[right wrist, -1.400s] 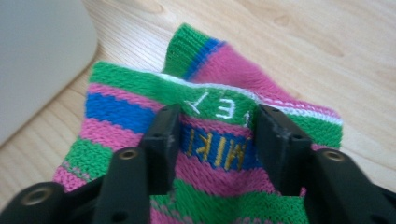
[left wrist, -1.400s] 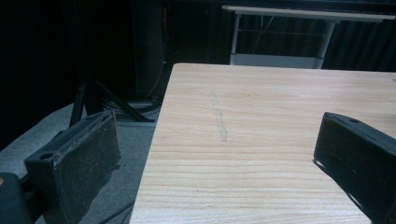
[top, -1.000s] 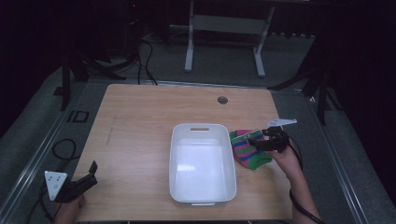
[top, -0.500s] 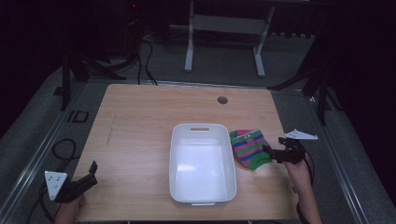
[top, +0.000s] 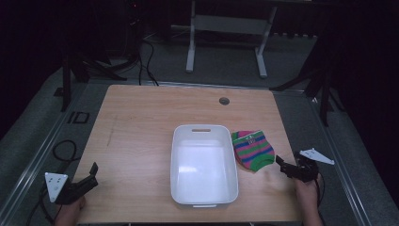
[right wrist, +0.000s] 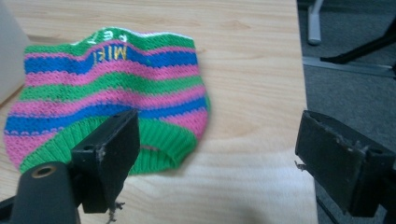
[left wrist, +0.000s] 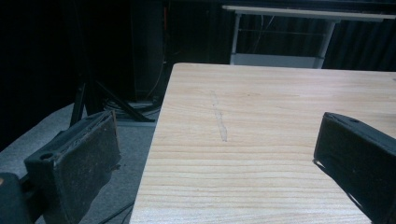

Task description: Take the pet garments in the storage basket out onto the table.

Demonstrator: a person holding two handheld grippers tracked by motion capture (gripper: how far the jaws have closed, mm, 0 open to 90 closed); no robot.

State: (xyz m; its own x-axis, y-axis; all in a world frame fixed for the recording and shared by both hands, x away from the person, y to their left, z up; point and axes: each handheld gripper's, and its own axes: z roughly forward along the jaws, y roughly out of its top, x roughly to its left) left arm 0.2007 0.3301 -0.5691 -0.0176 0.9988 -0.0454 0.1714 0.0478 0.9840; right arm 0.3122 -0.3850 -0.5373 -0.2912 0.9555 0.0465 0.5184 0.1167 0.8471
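Two hand-held grippers, black bodies. Left gripper (top: 87,176): matte black housing, a pale grey three-cornered plate (top: 55,184) with small dark dots mounted on top; two thick rectangular black jaws with worn, scuffed pad faces and a round screw hole near the base of each. Right gripper (top: 283,165): same black build, a like grey plate (top: 316,156) on top, a dark cable trailing from it; jaw pads frayed at the edges, with screw holes, and a rounded black barrel with a brass-coloured bore beside one jaw.
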